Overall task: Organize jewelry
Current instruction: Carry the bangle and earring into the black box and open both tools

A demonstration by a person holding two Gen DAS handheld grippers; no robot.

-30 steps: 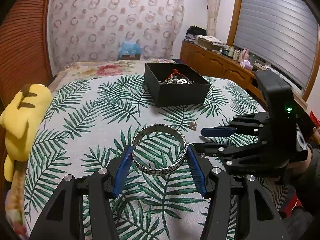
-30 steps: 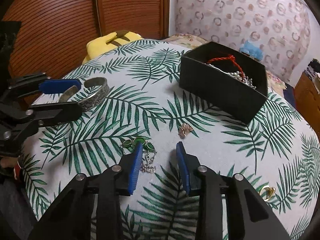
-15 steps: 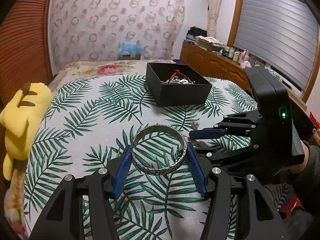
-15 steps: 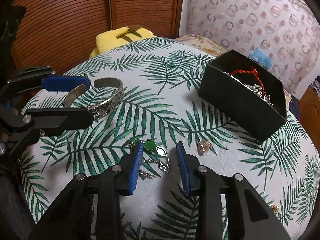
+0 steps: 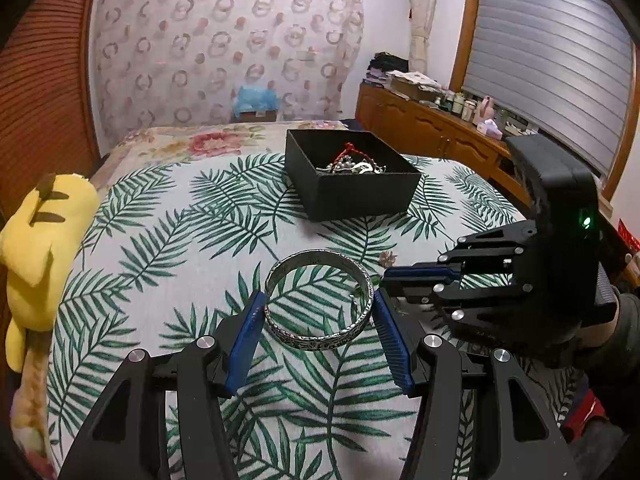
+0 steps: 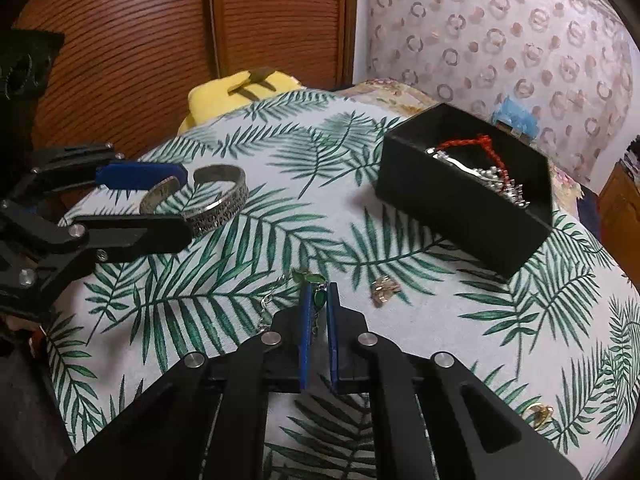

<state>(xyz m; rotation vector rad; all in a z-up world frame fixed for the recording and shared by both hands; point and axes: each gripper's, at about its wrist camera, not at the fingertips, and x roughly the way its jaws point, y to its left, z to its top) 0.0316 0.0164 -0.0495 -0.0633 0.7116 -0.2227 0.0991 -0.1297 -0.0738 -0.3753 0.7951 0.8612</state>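
A silver cuff bangle [image 5: 320, 300] lies on the leaf-print cloth between the blue pads of my left gripper [image 5: 318, 332]; the pads touch or nearly touch its sides, so I cannot tell the grip. It also shows in the right wrist view [image 6: 212, 200]. My right gripper [image 6: 319, 304] is shut on a green-stone chain bracelet [image 6: 316, 284] at cloth level. A black box [image 5: 352, 184] holding a red cord and silver jewelry stands farther back, also in the right wrist view [image 6: 468, 208].
A small flower-shaped earring [image 6: 384, 289] lies right of my right gripper, and a gold ring [image 6: 538, 414] near the right edge. A yellow plush toy [image 5: 40, 240] lies at the bed's left side. A wooden dresser [image 5: 436, 136] stands beyond on the right.
My right gripper has moved forward onto the green-stone bracelet and closed on it. My left gripper has stayed around the bangle.
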